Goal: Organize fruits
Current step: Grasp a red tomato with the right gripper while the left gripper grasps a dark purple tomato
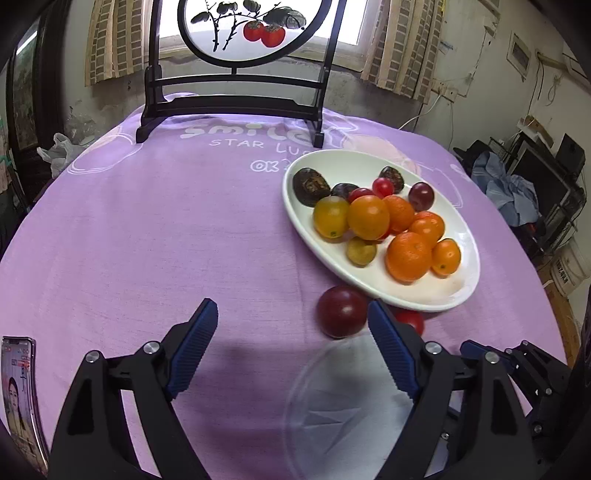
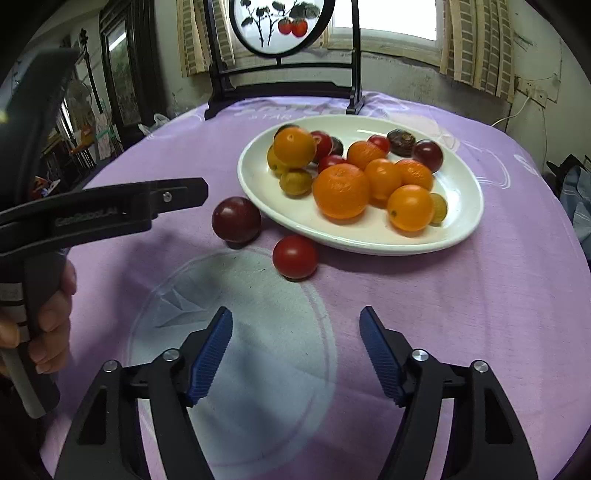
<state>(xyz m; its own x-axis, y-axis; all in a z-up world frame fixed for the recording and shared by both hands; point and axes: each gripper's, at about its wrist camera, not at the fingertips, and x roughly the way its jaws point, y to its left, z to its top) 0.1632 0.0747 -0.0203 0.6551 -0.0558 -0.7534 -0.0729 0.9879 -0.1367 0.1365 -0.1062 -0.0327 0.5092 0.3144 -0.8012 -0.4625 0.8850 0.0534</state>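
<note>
Nearest in the left wrist view, the left gripper [image 1: 291, 317] has its two blue ribbed fingers [image 1: 195, 347] wide apart, and nothing is between them. They hang above the purple tablecloth [image 1: 147, 240]. At the lower left edge a phone [image 1: 18, 391] lies on the cloth with its screen lit; the small writing on it is not readable.

In the right wrist view the right gripper [image 2: 295, 328] also stands open and empty, over a pale round print [image 2: 258, 332] on the cloth. At the left of this view a hand [image 2: 51, 325] holds the black handle of the other gripper, and its arm carries a raised brand name, too blurred to read with certainty.

Just beyond the fingers, two fruits lie on the cloth outside the plate: a dark red plum [image 2: 236, 219] and a smaller red tomato [image 2: 294, 256]. The plum is just beside the rim of the white oval plate [image 2: 369, 240]; the tomato is near it.

On the plate the other fruits are piled: mandarins [image 2: 341, 190], yellow-orange tomatoes [image 2: 410, 207], small red tomatoes [image 2: 330, 162] and some dark, wrinkled fruits [image 2: 402, 141].

Farther on the cloth, white letters say "smile", "STAR LU…" and "OK" [image 1: 264, 165], partly covered. At the far side stands a dark wooden screen [image 1: 236, 107] with painted red persimmons [image 1: 264, 33].
</note>
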